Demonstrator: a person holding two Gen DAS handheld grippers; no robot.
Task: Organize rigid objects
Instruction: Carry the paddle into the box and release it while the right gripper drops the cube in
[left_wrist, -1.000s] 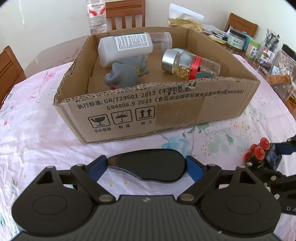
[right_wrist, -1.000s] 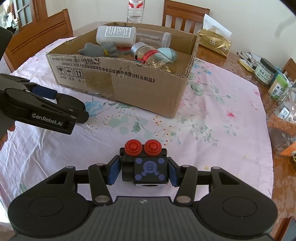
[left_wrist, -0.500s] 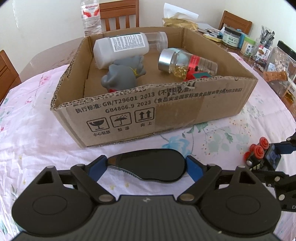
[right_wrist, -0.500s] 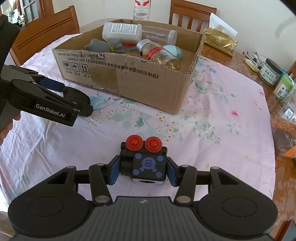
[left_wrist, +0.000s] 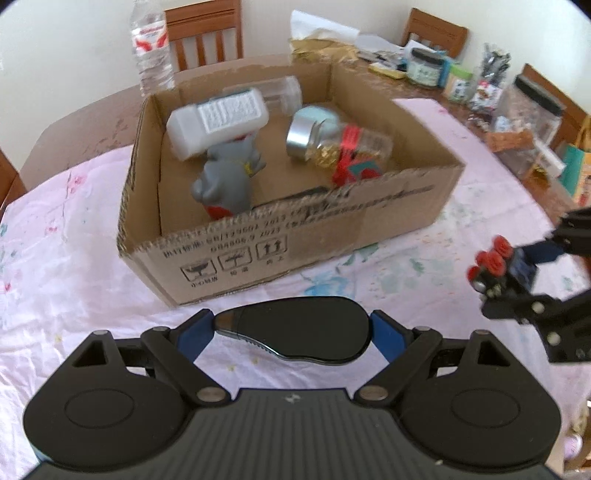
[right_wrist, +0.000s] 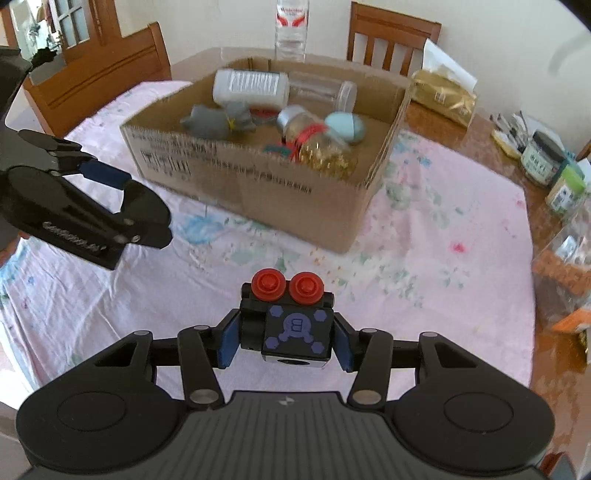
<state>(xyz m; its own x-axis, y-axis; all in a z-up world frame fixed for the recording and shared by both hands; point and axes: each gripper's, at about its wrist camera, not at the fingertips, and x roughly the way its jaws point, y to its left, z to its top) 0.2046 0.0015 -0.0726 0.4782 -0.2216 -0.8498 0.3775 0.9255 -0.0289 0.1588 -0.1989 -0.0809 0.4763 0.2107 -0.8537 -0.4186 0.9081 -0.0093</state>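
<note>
Left hand-held gripper (left_wrist: 291, 328) pinching a flat black case (left_wrist: 295, 332); right hand-held gripper (right_wrist: 284, 332) clamped on a red-knobbed black cube (right_wrist: 291, 321). Both held above the desk (right_wrist: 424, 258), short of the cardboard box (left_wrist: 280, 240), probably for dropping in.

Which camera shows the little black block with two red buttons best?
The right wrist view: the black cube-shaped block with two red round buttons sits close and centred between the right tongs. The left wrist view shows it small, blurred, near the right edge.
</note>
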